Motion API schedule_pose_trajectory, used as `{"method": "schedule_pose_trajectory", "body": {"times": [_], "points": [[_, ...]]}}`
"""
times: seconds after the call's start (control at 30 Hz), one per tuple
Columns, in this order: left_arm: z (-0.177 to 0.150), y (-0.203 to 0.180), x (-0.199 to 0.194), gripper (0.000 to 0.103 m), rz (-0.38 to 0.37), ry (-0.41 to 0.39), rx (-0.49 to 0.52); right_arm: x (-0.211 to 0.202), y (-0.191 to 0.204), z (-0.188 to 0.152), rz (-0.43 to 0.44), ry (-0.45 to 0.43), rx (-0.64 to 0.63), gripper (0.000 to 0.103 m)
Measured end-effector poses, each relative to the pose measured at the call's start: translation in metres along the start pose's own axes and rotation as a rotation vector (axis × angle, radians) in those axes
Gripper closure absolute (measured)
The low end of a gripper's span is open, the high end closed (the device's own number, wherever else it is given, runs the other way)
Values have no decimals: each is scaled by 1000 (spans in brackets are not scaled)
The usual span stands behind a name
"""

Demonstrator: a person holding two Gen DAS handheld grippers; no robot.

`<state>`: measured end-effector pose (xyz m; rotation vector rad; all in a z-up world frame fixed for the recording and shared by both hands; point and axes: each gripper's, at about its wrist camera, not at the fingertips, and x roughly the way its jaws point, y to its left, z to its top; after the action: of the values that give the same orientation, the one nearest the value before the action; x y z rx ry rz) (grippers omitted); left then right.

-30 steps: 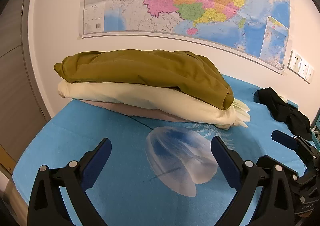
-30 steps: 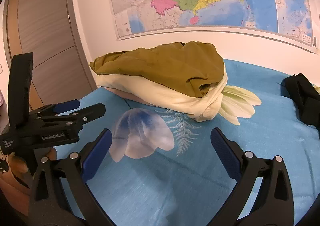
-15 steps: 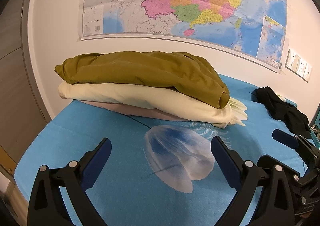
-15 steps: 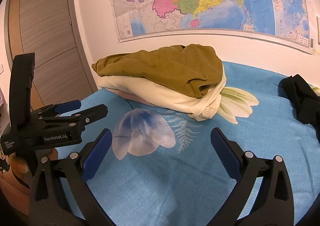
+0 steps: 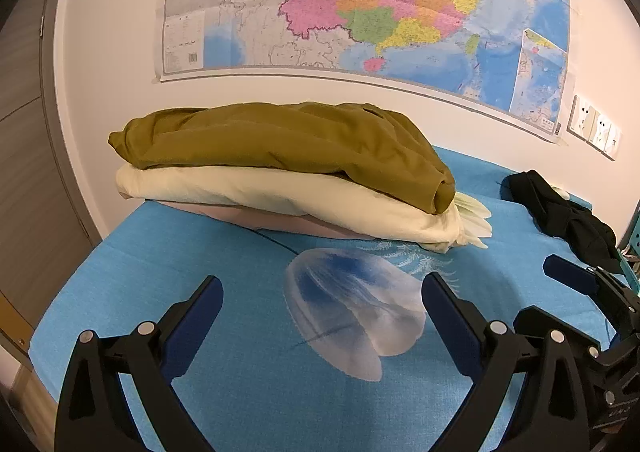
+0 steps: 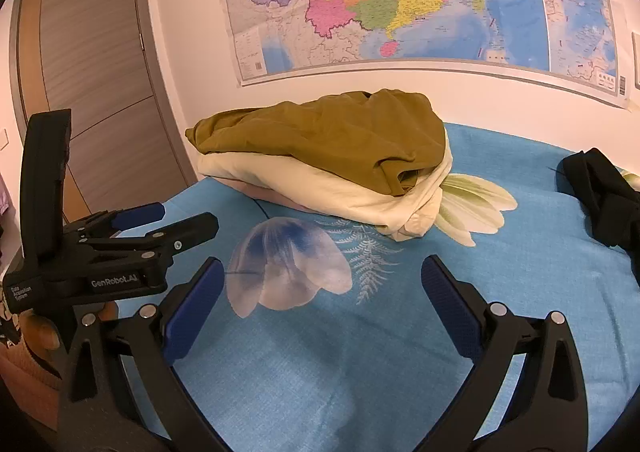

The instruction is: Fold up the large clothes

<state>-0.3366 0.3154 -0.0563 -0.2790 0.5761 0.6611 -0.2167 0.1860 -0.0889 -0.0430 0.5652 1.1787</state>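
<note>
Both the left gripper point(image 5: 320, 304) and right gripper point(image 6: 320, 284) hang spread and empty; next comes reaching right for the unfolded black garment point(image 5: 560, 212).

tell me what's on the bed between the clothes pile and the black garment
Nothing lies there: bare blue sheet with a printed pale flower separates the stacked clothes from the black garment, clearest in the right wrist view.

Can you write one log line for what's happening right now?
left gripper: open, empty | right gripper: open, empty | olive garment: top of folded stack | black garment: unfolded
</note>
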Motion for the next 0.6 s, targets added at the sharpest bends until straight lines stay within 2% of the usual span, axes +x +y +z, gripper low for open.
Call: {"method": "schedule_pose_trajectory", "body": {"times": [0.6], "points": [[-3,0,0,7,-4,4,-1,1,1,0,0,3,1,6]]}}
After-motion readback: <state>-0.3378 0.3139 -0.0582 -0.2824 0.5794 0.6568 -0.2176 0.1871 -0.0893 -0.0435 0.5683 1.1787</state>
